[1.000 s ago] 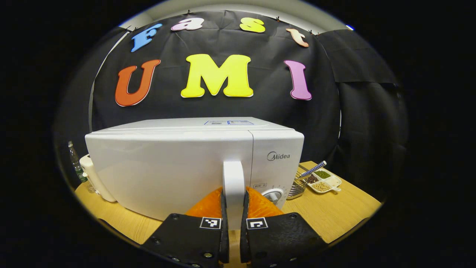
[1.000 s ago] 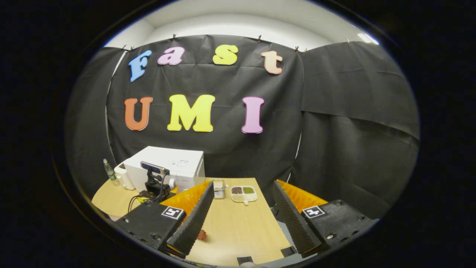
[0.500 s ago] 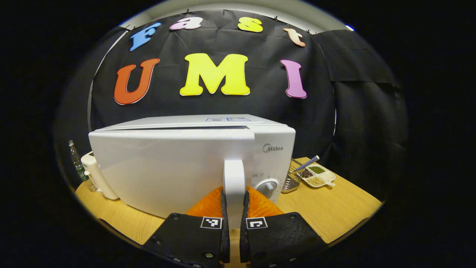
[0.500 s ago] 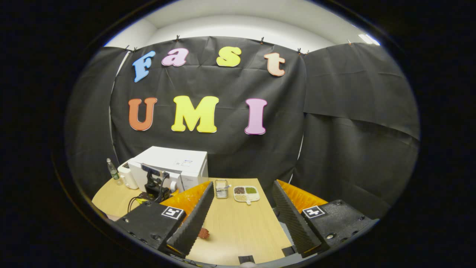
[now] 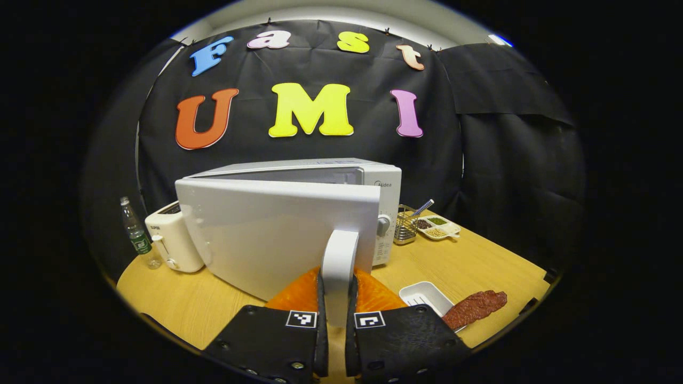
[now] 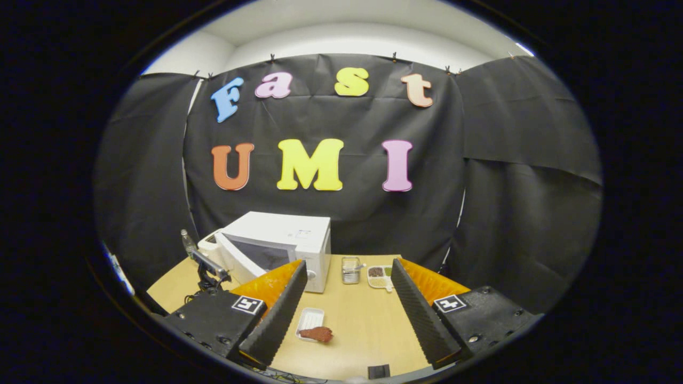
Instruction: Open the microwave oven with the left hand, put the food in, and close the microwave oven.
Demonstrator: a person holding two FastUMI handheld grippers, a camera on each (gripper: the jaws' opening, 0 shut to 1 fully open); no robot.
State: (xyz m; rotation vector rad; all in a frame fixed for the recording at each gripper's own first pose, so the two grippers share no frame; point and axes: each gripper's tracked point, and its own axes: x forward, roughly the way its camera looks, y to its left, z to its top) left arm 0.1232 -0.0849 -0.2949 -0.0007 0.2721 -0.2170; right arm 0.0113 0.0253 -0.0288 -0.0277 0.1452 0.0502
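Left gripper view: the left hand-held gripper [image 5: 335,314] is clamped on the upright door handle [image 5: 339,266] of the microwave [image 5: 373,181], the door [image 5: 272,229] partly swung out.

Right gripper view: the right hand-held gripper [image 6: 347,304] hangs open and empty. The food [image 6: 316,334] lies crosswise on the worktop [image 6: 363,330], below and slightly left of it, nearer this hand.

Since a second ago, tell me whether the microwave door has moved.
Yes. The microwave door, handle clamped in the left gripper, has swung outward from the microwave body, exposing the cavity.
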